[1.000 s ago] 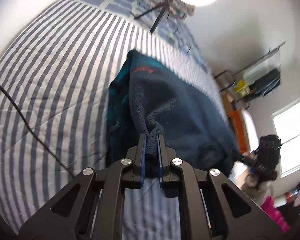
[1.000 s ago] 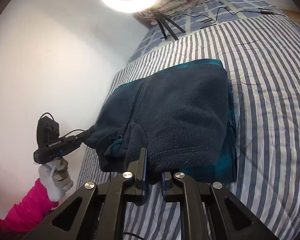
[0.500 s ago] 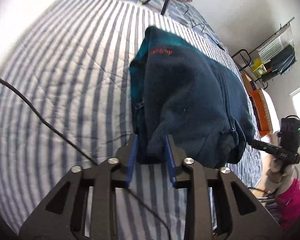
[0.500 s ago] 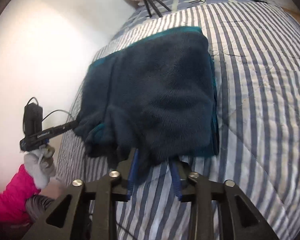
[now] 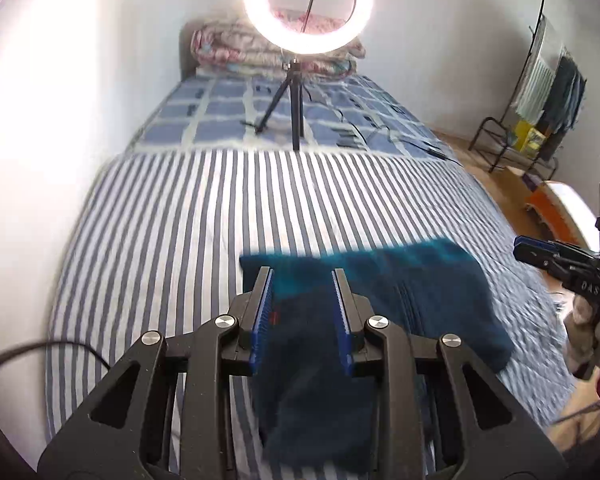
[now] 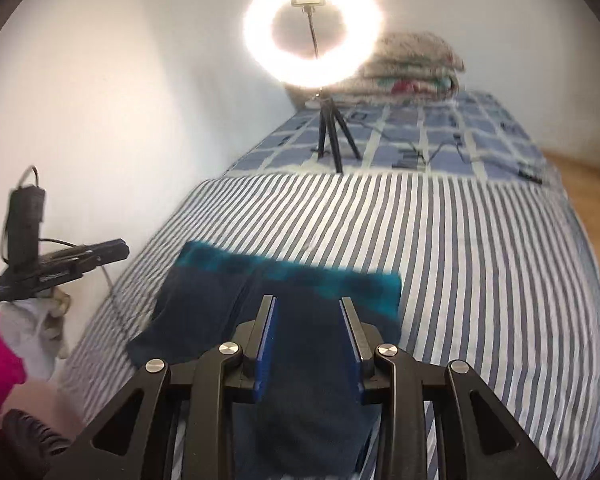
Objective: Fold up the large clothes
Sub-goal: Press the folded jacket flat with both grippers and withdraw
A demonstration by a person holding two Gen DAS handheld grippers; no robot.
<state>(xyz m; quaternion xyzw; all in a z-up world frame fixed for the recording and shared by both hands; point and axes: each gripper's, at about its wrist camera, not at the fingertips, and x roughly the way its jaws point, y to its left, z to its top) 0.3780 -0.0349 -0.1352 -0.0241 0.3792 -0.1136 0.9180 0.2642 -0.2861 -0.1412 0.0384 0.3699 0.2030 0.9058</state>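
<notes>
Left gripper (image 5: 302, 316): fingers spread apart, nothing between them; dark fabric shows below the gap. Right gripper (image 6: 310, 342): same, fingers wide apart, gripping nothing.

Fleece jacket (image 6: 292, 320): lies on the striped bed cover (image 6: 480, 260), directly beyond both grippers and at the near end of the cover. Neither pair of fingers holds it.

Progress, judged: the jacket sits as a compact, roughly rectangular stack, so at least one fold looks done. Near edge runs under the grippers and out of view; cannot tell whether it is squared. Possibly left: a further fold, or tidying the left side, where a layer juts out past the stack.

Appearance: thick, napped navy fleece, teal band along the far edge, a seam or zipper line running near to far. Small red mark by the left gripper's left finger. Edges motion-blurred.

Beyond the jacket: bare striped cover, then a ring light (image 5: 308, 8) on a tripod, then folded quilts (image 6: 412, 64).
</notes>
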